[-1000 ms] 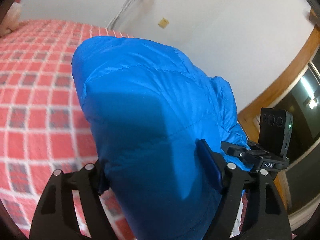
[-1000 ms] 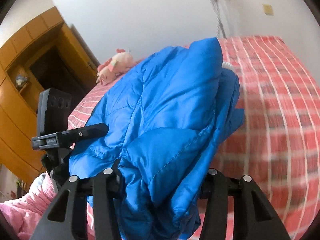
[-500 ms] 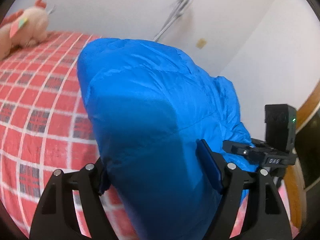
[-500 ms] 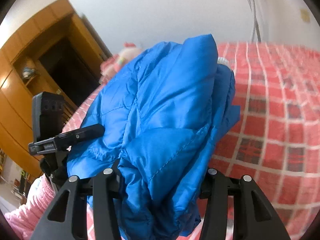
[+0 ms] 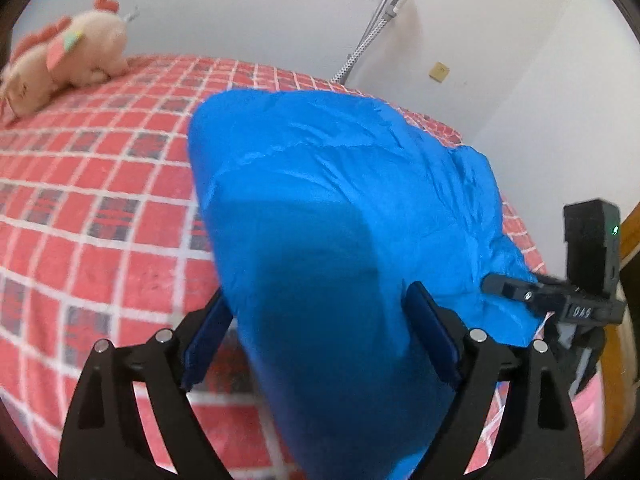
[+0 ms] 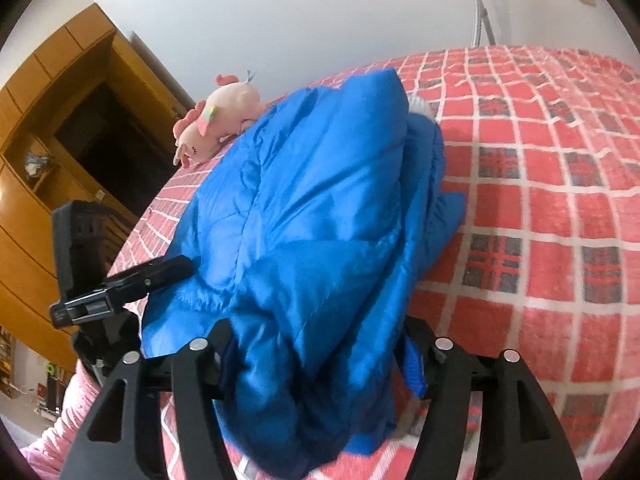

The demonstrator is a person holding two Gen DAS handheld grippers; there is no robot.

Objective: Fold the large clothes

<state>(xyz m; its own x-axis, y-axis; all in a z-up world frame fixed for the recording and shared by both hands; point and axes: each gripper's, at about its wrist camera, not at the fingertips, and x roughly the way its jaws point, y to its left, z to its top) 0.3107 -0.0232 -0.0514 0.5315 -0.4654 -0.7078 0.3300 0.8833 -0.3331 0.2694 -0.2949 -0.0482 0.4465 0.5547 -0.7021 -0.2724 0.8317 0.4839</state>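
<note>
Both claws, left claw and right claw, just been opening around the puffy blue quilted jacket on the red-checked bed; back out straight, don't snag folds

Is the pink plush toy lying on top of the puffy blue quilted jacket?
No, the pink plush toy lies on the red checked bedspread near the wall, well apart from the puffy blue quilted jacket.

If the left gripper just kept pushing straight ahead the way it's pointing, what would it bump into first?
The blue puffy jacket: it already sits between the left gripper fingers, whose jaws have just been opening. Beyond it, probably the red checked bedspread.
</note>
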